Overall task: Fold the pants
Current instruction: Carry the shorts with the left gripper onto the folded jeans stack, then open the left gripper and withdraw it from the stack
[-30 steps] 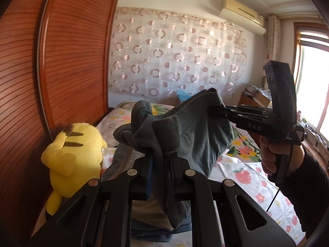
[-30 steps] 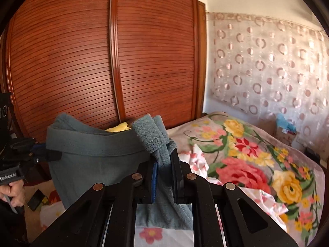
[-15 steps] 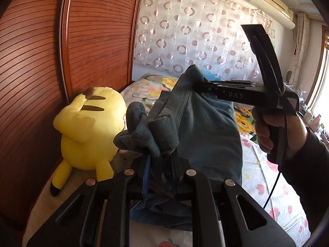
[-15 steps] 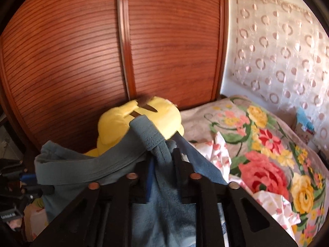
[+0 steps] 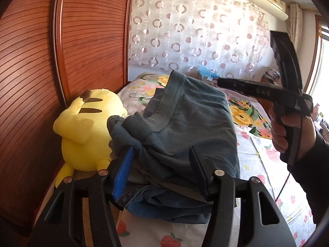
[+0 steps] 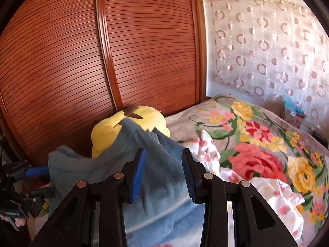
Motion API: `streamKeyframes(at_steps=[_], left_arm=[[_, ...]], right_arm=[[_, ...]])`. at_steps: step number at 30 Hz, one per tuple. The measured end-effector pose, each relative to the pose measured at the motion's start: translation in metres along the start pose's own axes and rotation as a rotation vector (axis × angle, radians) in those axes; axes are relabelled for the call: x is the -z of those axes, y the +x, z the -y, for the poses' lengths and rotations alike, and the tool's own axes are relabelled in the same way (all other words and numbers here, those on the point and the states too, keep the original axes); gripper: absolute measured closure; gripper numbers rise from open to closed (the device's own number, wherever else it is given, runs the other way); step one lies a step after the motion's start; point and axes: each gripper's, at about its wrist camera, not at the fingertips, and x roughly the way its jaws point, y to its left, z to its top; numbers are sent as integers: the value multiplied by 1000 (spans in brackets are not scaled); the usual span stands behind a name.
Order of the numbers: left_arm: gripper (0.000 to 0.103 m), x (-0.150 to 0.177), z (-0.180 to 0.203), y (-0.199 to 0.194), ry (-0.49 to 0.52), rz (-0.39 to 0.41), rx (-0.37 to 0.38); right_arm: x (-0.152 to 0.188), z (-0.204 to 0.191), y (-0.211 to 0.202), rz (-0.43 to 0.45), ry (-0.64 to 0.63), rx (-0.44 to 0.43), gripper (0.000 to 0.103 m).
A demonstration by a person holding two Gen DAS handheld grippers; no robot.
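The pants (image 5: 191, 127) lie between both grippers' fingers – on a pile. Left gripper (image 5: 162, 164) and right gripper (image 6: 163, 173) are opening – letting go.

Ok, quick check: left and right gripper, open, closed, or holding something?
Left gripper: jaws opening, grey pants lying loose between them.
Right gripper: jaws opening, pants between the pads, not pinched.

Blurred by motion between the blue pads: grey-blue cotton pants (image 6: 164, 177). Hidden under them: most of a darker blue denim garment (image 5: 164, 205). Partly covered in right view: yellow plush toy (image 6: 107, 131).
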Motion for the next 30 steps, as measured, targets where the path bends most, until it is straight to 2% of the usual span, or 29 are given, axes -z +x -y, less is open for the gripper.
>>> streamKeyframes(at_steps=[2, 6, 8, 19, 26, 30], left_arm=[[21, -2, 0, -1, -1, 7, 17], [20, -5, 7, -7, 30, 11, 22], [16, -7, 12, -12, 50, 20, 24], [16, -2, 44, -51, 132, 71, 32], [16, 9, 69, -68, 172, 90, 57], [16, 14, 88, -74, 195, 96, 72]], right_arm=[[8, -4, -7, 1, 17, 2, 66], [21, -14, -30, 13, 31, 4, 66], [26, -18, -45, 25, 47, 5, 66], [56, -44, -119, 71, 85, 54, 65], [87, -63, -169, 76, 121, 139, 64], [105, -78, -204, 84, 140, 200, 58]])
